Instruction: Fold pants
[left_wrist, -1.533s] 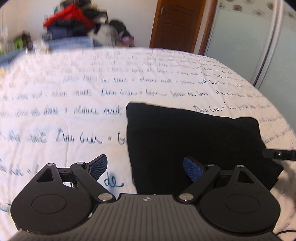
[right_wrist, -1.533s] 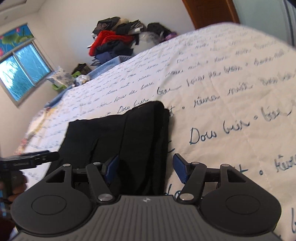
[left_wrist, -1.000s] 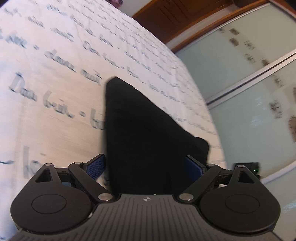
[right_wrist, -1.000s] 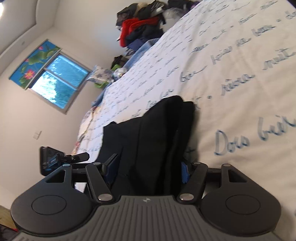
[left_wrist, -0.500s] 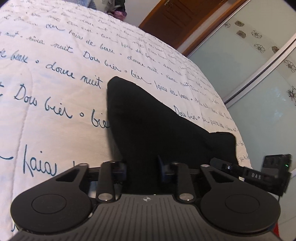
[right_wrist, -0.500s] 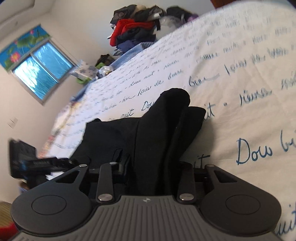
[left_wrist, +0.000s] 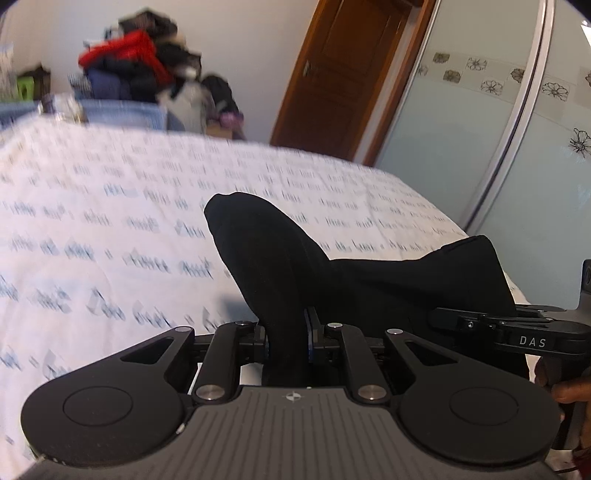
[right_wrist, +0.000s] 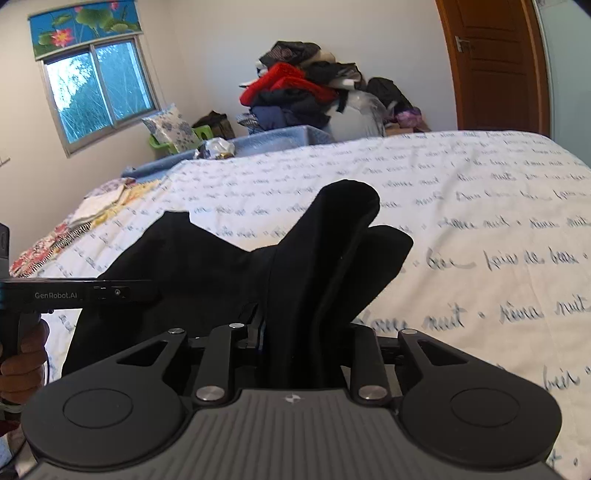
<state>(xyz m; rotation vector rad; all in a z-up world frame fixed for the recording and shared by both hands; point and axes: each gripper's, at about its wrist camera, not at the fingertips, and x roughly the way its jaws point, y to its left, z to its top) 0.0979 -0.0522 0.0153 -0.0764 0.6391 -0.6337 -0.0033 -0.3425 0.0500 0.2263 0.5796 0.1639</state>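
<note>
Black pants (left_wrist: 388, 284), folded into a thick bundle, are held raised over the script-printed bedspread (left_wrist: 110, 221). One near edge is clamped in the left gripper (left_wrist: 287, 338), the other in the right gripper (right_wrist: 301, 339); fabric peaks ahead of each.

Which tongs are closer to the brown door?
Right. The right tongs hold the black pants at the end toward the brown door; the left tongs hold the other end.
</note>
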